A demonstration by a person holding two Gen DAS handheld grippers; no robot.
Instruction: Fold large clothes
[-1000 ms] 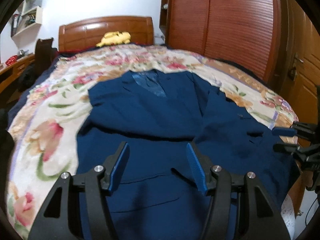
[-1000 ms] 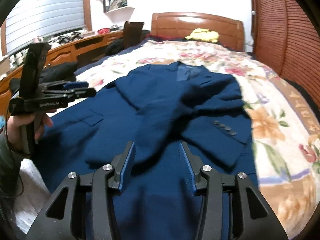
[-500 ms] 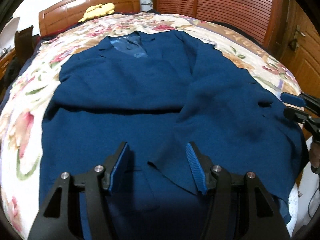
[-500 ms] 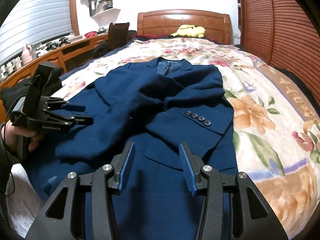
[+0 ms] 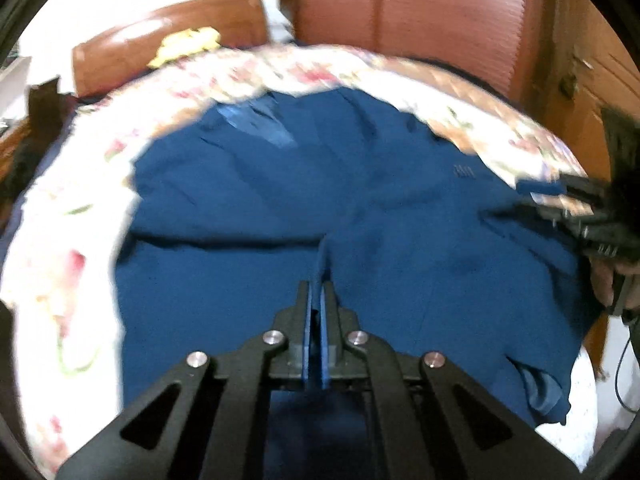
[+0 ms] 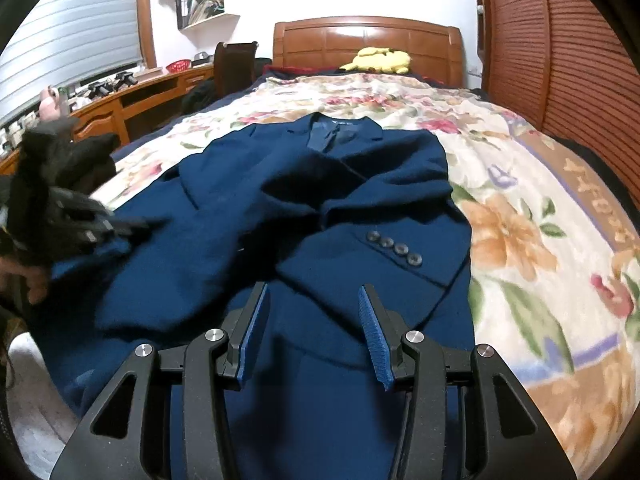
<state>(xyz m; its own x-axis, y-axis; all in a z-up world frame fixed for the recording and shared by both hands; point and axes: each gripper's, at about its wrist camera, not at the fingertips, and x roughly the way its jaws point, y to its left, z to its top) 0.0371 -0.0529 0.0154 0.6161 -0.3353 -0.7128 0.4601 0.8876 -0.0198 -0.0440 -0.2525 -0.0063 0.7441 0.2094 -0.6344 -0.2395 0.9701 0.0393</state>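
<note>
Half a second on, the left gripper [image 5: 317, 292] has snapped together on a raised fold of the navy jacket [image 6: 320, 216], spread collar-first toward the headboard [image 6: 368, 42] on the floral bedspread [image 6: 520, 216]. Right gripper [image 6: 312, 312] hovers above the hem, jaws apart, empty.

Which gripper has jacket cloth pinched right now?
The left gripper: its jaws are shut on a ridge of the blue jacket. The right gripper hangs open above it.
</note>
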